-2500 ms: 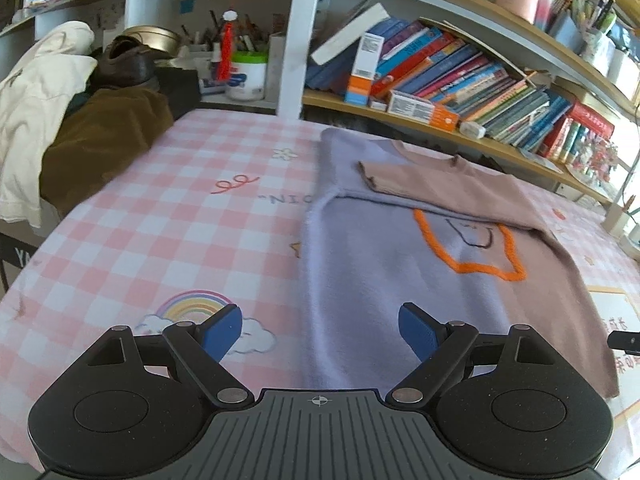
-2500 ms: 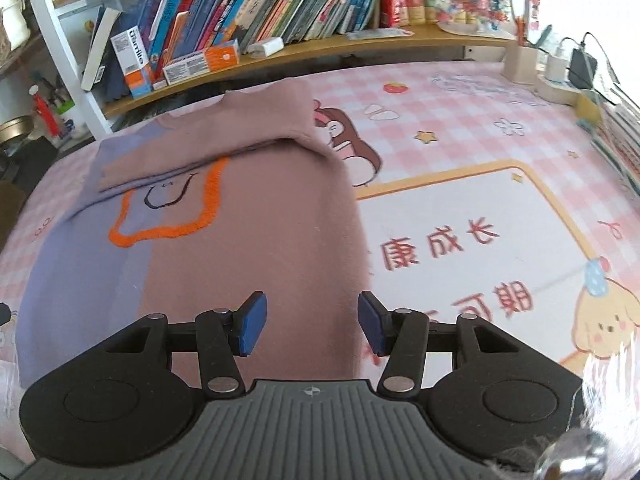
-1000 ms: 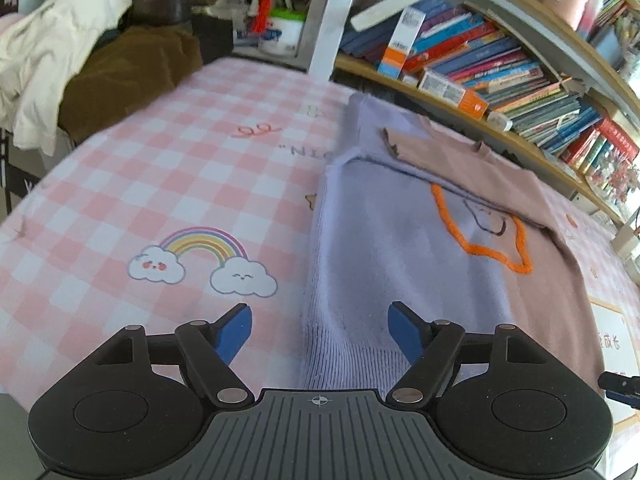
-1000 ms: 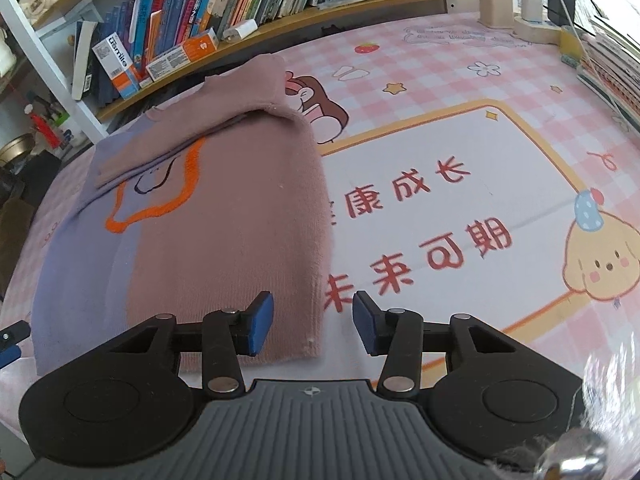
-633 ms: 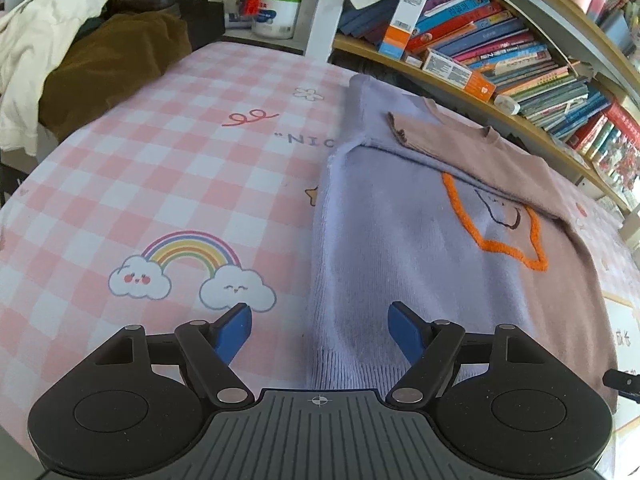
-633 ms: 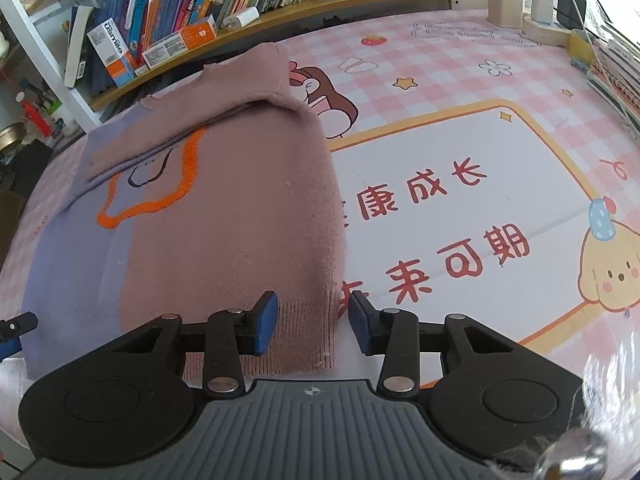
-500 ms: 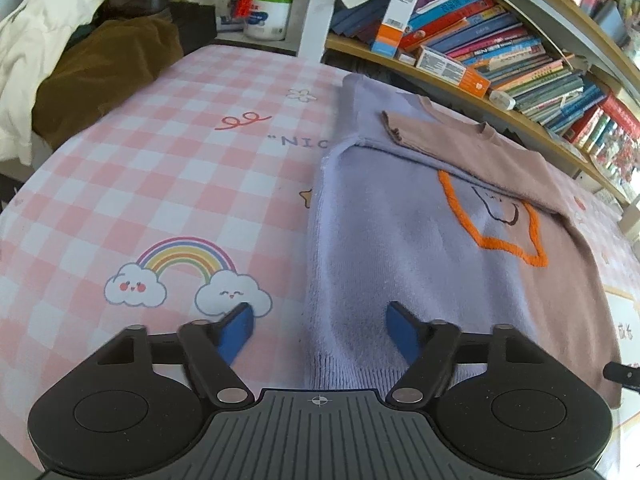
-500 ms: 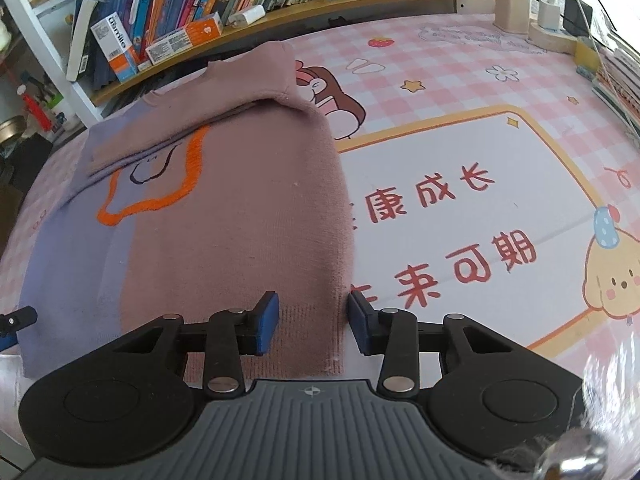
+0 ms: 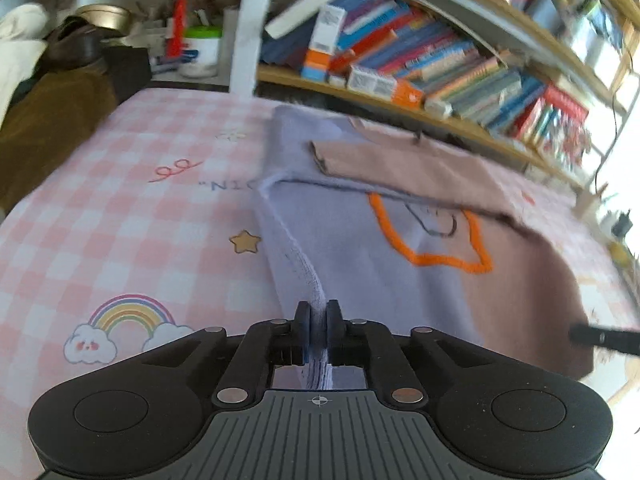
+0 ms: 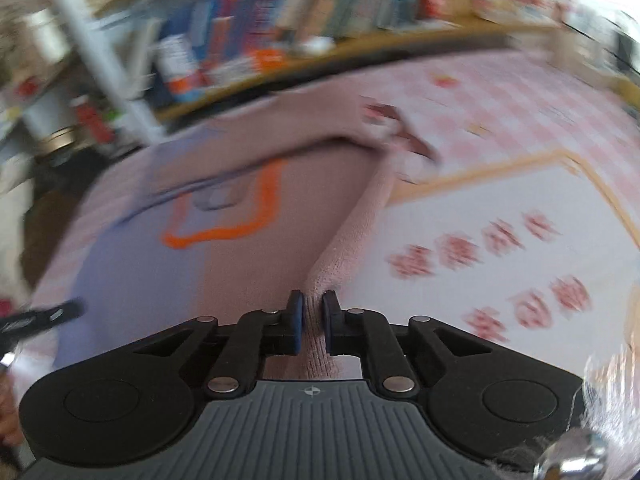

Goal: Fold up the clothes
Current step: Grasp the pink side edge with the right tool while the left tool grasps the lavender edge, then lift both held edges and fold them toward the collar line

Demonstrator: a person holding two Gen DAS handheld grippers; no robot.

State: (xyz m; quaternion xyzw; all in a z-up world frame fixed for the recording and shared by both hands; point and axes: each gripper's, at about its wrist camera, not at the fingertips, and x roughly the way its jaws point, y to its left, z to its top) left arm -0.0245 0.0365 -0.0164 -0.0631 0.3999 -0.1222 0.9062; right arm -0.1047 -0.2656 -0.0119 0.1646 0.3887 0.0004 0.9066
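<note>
A lilac and dusty-pink sweater [image 9: 360, 256] with an orange outline lies on the pink checked tablecloth [image 9: 120, 208], its sleeves folded across the chest. My left gripper [image 9: 318, 314] is shut on the lilac bottom hem corner, lifted into a ridge. My right gripper [image 10: 312, 312] is shut on the pink bottom hem corner of the sweater [image 10: 248, 264], also lifted into a ridge. The right gripper's tip shows at the right edge of the left wrist view [image 9: 600, 336]. The right wrist view is blurred by motion.
A bookshelf [image 9: 420, 76] full of books runs along the far edge of the table. A pile of brown and white clothes [image 9: 44, 112] sits at the far left. A white printed panel with red characters [image 10: 500, 248] lies right of the sweater.
Both grippers were open at the sweater's bottom hem. Both have shut on the hem corners and lifted them; the views now sweep forward with blur.
</note>
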